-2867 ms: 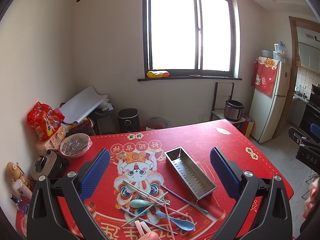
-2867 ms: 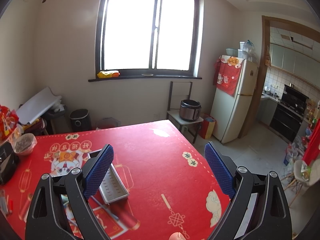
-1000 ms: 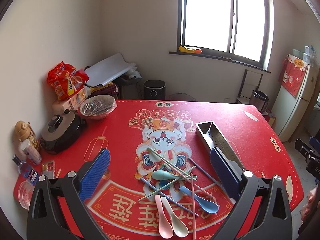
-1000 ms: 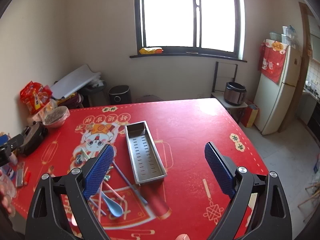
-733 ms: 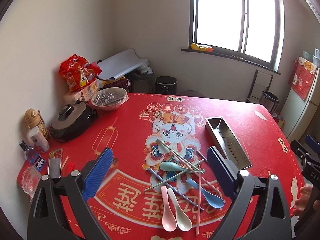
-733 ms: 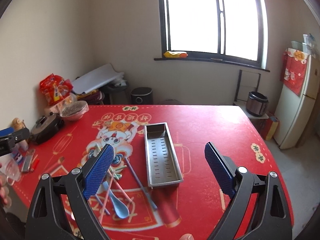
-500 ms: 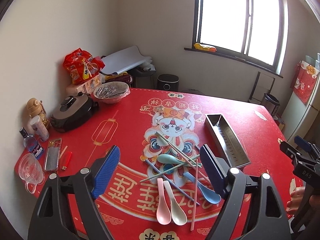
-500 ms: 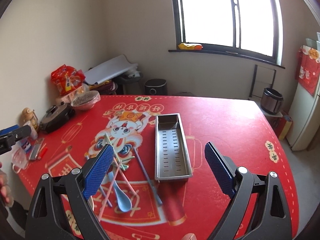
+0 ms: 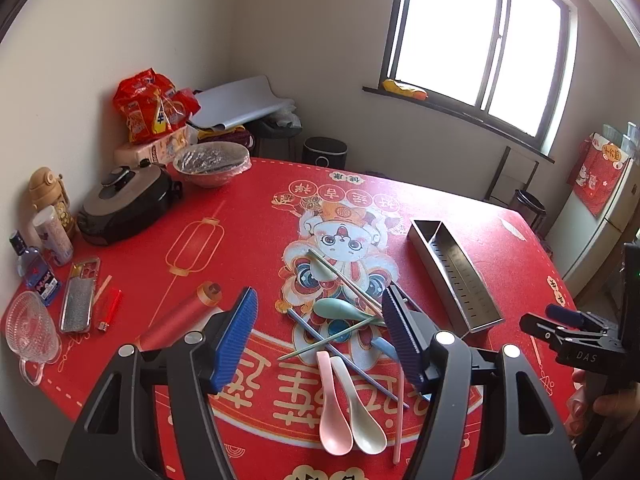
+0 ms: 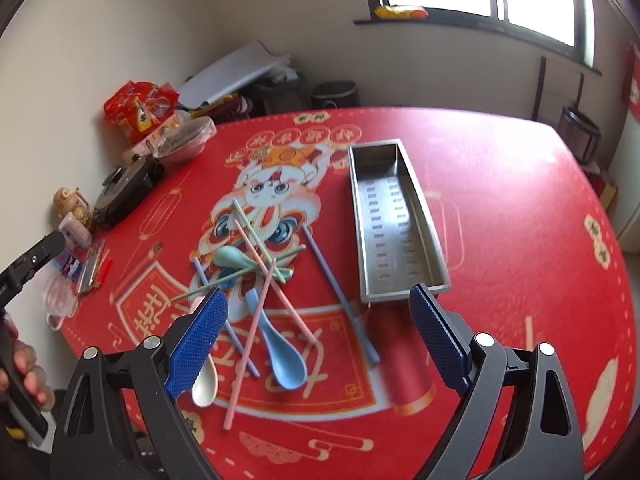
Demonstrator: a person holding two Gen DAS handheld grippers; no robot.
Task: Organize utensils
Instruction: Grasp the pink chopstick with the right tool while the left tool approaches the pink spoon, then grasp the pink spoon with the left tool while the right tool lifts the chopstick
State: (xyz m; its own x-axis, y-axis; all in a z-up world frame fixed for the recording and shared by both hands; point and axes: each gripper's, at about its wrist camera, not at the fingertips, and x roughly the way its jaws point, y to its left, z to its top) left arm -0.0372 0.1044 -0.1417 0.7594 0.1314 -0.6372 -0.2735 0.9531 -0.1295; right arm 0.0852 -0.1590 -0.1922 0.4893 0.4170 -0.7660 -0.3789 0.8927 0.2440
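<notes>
A loose pile of plastic spoons and chopsticks lies on the red table mat (image 9: 224, 240): a pink spoon (image 9: 334, 412), a cream spoon (image 9: 362, 416), a teal spoon (image 9: 340, 309), a blue spoon (image 10: 282, 354) and several chopsticks (image 10: 262, 240). An empty perforated steel tray (image 10: 394, 220) stands to their right; it also shows in the left wrist view (image 9: 454, 274). My left gripper (image 9: 320, 340) is open and empty above the pile. My right gripper (image 10: 320, 336) is open and empty above the pile's right side, near the tray's near end.
At the table's left edge stand a black cooker (image 9: 124, 204), a covered bowl (image 9: 212, 162), snack bags (image 9: 154, 106), bottles (image 9: 34, 268), a glass cup (image 9: 30, 334), a phone case (image 9: 80, 294) and a lighter (image 9: 109, 309). A fridge (image 9: 604, 208) stands far right.
Both grippers have swung left and tilted down towards the utensil pile, which now sits closer and more central. The left gripper's jaws have narrowed somewhat. Nothing on the table has moved.
</notes>
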